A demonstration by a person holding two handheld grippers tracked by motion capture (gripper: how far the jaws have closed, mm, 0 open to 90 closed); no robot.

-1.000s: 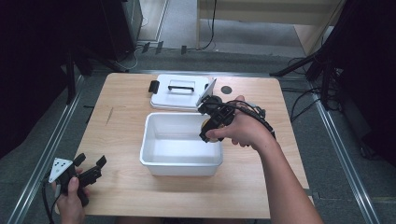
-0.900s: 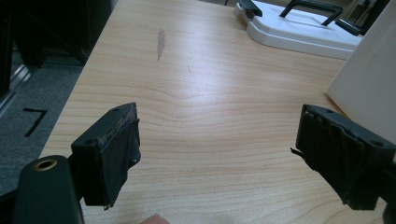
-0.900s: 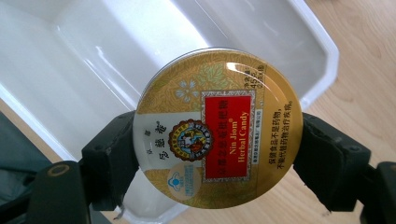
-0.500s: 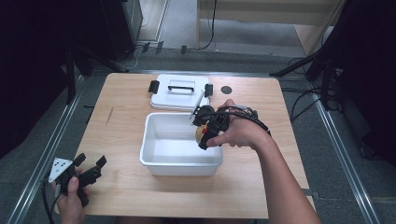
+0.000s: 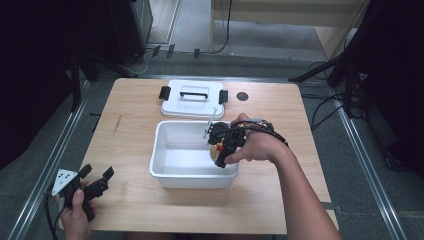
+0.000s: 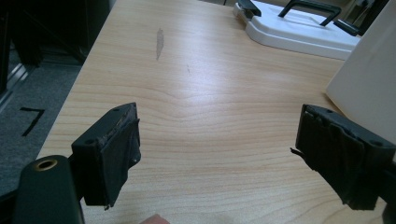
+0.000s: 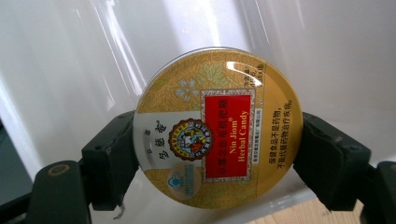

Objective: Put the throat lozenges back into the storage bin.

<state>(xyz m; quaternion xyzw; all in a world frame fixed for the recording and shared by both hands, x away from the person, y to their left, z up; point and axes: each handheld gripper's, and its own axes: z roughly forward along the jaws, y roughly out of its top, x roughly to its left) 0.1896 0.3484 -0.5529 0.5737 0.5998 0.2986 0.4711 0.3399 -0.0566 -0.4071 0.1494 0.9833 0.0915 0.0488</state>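
The worktop [image 5: 130, 130] offered open room at frame left. The white bin [image 5: 165, 172] sat mid-frame, its rim walls the only obstruction. Right gripper [image 7: 217, 154] clamped the candy tin [image 7: 218, 128] across its rim inside the bin; a rigid, light, smooth-sided item, judged slip-prone. Left gripper [image 6: 217, 158] stood open, empty, lower left.

Overhead forward-down; two close tongs-mounted cameras
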